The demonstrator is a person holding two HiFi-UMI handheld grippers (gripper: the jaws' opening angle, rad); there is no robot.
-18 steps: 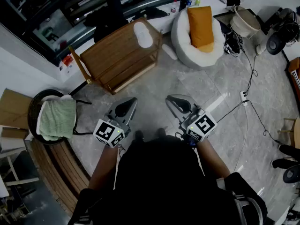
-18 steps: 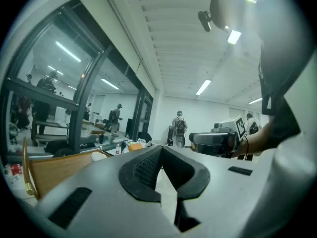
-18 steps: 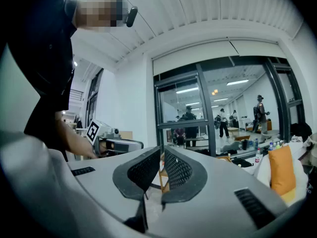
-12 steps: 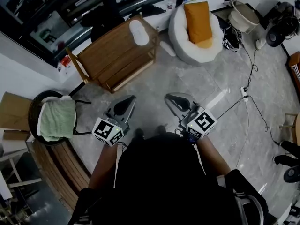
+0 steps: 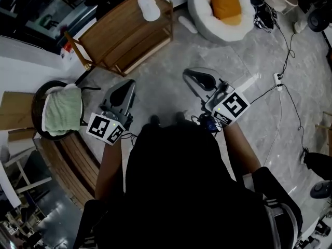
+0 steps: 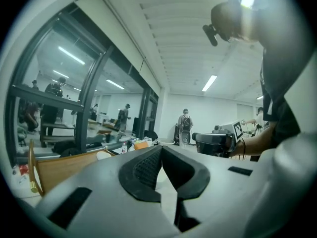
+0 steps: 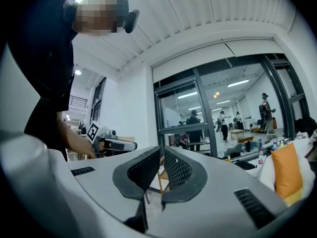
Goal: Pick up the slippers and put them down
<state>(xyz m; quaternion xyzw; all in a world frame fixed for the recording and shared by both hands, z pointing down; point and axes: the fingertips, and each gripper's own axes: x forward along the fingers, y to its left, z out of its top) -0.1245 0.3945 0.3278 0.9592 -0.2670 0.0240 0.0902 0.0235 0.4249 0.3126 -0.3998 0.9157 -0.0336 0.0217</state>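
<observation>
Over the grey floor (image 5: 166, 61), both grippers sit level with nothing in them. The left gripper (image 5: 126, 84) has its jaws pressed together, and so does the right gripper (image 5: 188, 75). Well ahead, a white slipper (image 5: 149, 7) lies on the wooden counter (image 5: 114, 31). A second slipper (image 5: 188, 24) lies on the floor just beside it.

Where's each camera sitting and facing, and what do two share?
Head view: on the person's head, facing steeply down at the floor and wooden bench; shows torso, forearms, left tongs, right tongs.
Left gripper view: rides the left tongs, facing level toward glass partitions; shows its shut jaws, the right tongs, a forearm.
Right gripper view: rides the right tongs, facing level, orange cushion at right; shows its shut jaws, the left tongs.
Shared: the orange cushion, in head and right gripper views.
</observation>
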